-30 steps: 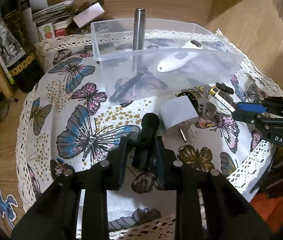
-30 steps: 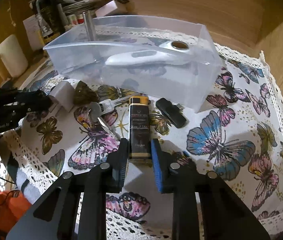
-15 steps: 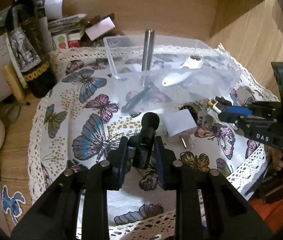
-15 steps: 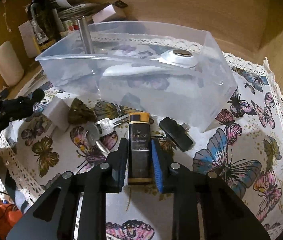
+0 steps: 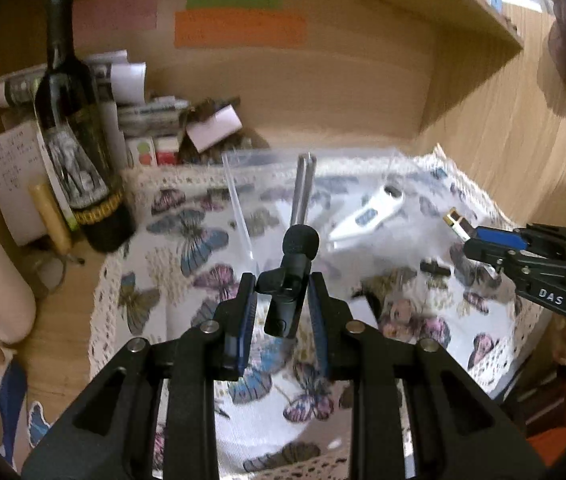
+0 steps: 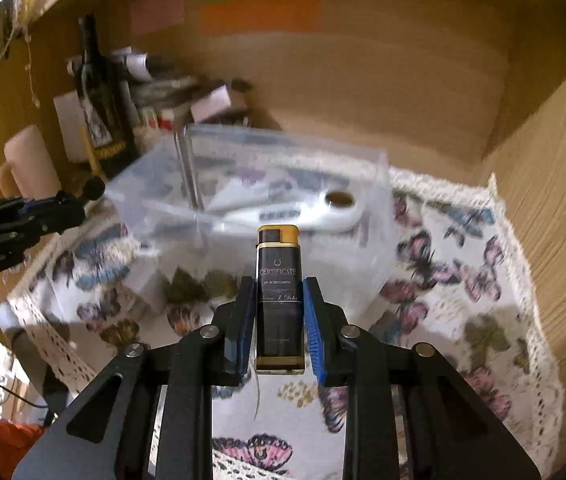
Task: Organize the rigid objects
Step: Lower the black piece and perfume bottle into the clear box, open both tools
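A: What is seen on the counter [image 5: 63, 344], taken from the largest thing down?

B: A butterfly-printed cloth [image 6: 463, 280] with a lace edge is spread over it. A clear plastic bin [image 6: 363, 184] is set on the cloth toward twelve o'clock in the right wrist view. Inside it, a metal tube [image 5: 303, 188] is stood upright and a white handled tool [image 5: 367, 216] is laid at a slant.

A: And outside the cloth?

B: A dark wine bottle [image 5: 79, 132] is seen at ten o'clock in the left wrist view, with papers stacked behind it. The frames are blurred, so the small items on the cloth cannot be told apart.

A: How is the left hand-held gripper [image 5: 283, 300] set?

B: It is clenched on a small black microphone [image 5: 293, 276], which is held off the cloth with its round foam head pointed toward twelve o'clock, in line with the metal tube.

A: And the right hand-held gripper [image 6: 279, 308]?

B: It is closed on a black and gold lighter [image 6: 279, 292], gripped by its sides between the blue pads [image 6: 315, 332]. The lighter is held upright, its gold cap toward twelve o'clock, in front of the near wall of the bin. In the left wrist view it is seen at three o'clock, raised above the cloth.
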Action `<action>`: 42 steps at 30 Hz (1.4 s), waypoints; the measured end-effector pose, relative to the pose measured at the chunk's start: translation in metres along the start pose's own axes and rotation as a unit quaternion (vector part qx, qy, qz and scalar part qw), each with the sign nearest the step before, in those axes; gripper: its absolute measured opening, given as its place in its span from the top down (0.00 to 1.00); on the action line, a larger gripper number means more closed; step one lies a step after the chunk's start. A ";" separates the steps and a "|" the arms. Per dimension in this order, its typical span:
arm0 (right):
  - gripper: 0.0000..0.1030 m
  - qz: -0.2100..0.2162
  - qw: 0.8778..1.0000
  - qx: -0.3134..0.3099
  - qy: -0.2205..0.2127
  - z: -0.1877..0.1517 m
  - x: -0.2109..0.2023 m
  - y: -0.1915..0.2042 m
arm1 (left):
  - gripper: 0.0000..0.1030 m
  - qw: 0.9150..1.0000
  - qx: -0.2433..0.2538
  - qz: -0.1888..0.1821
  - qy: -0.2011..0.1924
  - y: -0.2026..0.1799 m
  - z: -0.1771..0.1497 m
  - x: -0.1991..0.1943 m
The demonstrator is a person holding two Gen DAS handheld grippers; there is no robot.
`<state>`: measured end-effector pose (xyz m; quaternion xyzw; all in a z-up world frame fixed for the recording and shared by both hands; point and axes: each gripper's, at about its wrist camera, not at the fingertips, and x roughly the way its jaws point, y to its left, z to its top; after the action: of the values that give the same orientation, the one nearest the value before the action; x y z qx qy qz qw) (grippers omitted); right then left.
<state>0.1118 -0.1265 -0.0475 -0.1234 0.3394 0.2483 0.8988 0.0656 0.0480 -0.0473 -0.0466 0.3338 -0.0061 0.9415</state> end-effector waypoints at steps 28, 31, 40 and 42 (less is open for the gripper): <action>0.79 -0.014 0.999 0.030 0.012 0.052 0.078 -0.031 | 0.75 1.000 -0.007 0.019 0.014 0.006 0.060 0.076; 0.79 -0.011 0.999 0.028 0.022 0.049 0.085 -0.029 | 0.75 1.000 -0.009 0.015 0.024 0.008 0.059 0.084; 0.79 -0.016 0.999 0.017 0.034 0.047 0.093 -0.025 | 0.75 0.999 -0.002 0.003 0.038 0.005 0.057 0.090; 0.79 -0.018 0.999 0.017 0.034 0.047 0.093 -0.025 | 0.73 0.999 -0.003 0.002 0.038 0.005 0.057 0.089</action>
<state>0.2108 -0.0956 -0.0734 -0.1226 0.3713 0.2217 0.8933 0.1705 0.0537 -0.0594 -0.0484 0.3699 -0.0045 0.9278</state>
